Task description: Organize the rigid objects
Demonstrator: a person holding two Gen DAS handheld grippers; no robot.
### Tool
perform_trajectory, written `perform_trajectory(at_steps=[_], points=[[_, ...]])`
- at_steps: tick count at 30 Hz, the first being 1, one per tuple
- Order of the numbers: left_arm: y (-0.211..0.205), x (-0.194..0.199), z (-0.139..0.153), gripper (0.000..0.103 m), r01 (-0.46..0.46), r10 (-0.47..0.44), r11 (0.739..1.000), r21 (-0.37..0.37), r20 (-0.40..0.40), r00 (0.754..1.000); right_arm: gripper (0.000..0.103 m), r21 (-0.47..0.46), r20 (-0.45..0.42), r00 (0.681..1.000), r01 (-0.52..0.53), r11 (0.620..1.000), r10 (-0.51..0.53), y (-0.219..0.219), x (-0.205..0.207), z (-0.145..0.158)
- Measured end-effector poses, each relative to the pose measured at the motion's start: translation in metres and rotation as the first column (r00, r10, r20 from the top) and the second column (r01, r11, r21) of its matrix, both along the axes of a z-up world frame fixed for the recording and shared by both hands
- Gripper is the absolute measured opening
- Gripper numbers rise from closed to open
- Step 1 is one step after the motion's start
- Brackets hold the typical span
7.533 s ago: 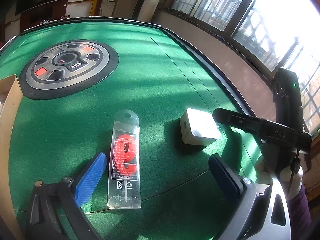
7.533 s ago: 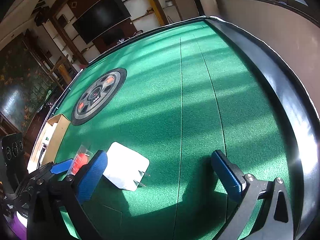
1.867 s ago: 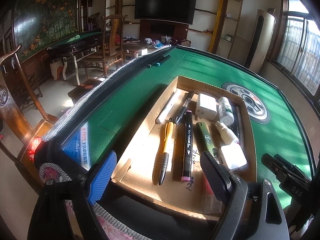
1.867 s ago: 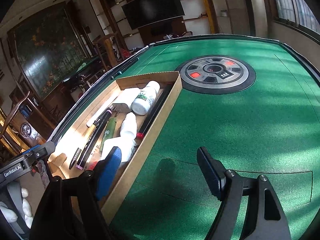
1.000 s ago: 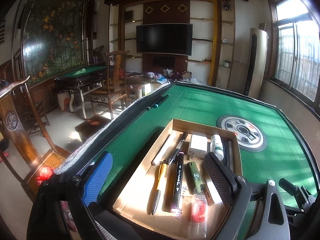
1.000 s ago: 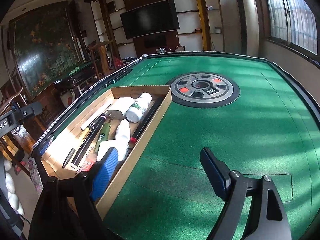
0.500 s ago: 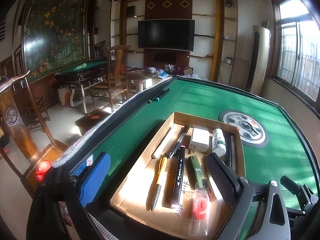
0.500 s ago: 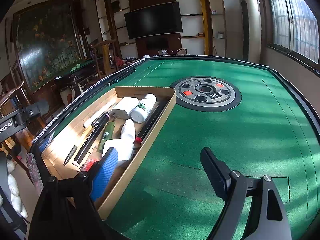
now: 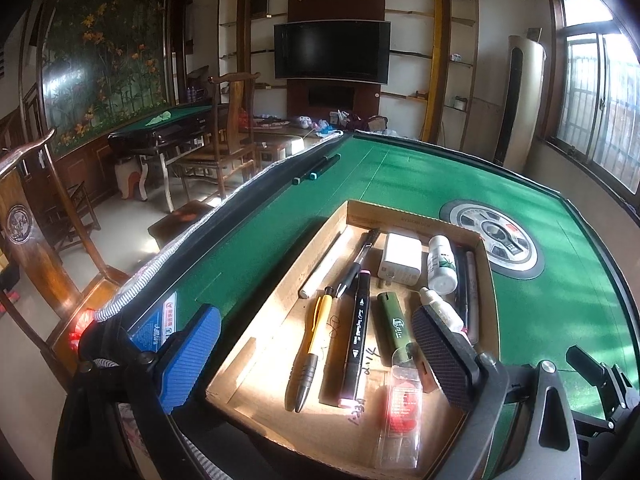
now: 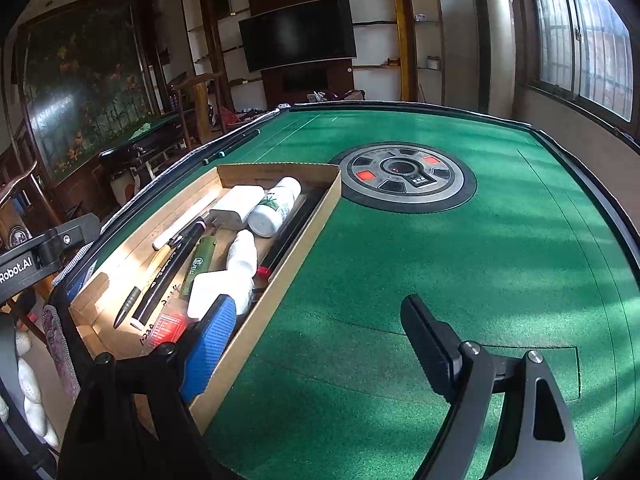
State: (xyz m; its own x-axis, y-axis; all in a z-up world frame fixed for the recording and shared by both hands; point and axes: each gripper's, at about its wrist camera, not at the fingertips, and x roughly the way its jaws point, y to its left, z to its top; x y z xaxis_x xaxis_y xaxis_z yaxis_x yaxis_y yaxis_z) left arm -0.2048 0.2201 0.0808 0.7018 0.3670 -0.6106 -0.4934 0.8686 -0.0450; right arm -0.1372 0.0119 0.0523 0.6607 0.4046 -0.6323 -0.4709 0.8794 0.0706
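A shallow cardboard tray [image 9: 404, 216] [image 10: 304, 240] lies on the green table, filled with rigid items. In it I see a yellow pen [image 9: 310, 354], a black marker [image 9: 356, 336], a green tube [image 9: 394, 326], a white charger [image 9: 400, 258], a white bottle [image 9: 442, 266] and a clear pack with a red number candle [image 9: 402, 412]. A second white charger [image 10: 218, 290] lies at the tray's near end in the right wrist view. My left gripper [image 9: 316, 364] hangs open above the tray's near end, holding nothing. My right gripper [image 10: 320, 352] is open and empty beside the tray's right wall.
A round grey console [image 10: 404, 178] [image 9: 494, 240] sits in the middle of the table. Two dark markers [image 9: 316, 170] lie by the far left rail. Wooden chairs [image 9: 224, 132] and another table stand left of the table. Bare green felt [image 10: 500, 280] stretches to the right.
The left wrist view has dipped slightly, so the tray looks a little closer and lower. The right gripper holds its place; both jaws stay as wide as before.
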Motion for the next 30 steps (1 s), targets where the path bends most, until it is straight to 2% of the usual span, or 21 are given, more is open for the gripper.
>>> perform_trajectory(at_steps=[5,23,30], points=[[0.0,0.002,-0.002,0.098,0.001,-0.001,1.0,-0.004,-0.006,1.0,0.084,-0.022,0.027,0.999,-0.03,0.999,0.031,0.005,-0.006,0.0],[0.007,-0.008,-0.002,0.098,-0.018,0.018,1.0,-0.013,-0.007,1.0,0.085,-0.037,0.008,0.998,-0.065,0.997,0.065,0.01,-0.01,-0.004],[0.017,-0.02,0.007,0.098,-0.061,0.062,0.998,-0.009,0.047,0.997,0.085,-0.039,-0.025,0.997,-0.068,0.997,0.067,0.013,-0.006,-0.007]])
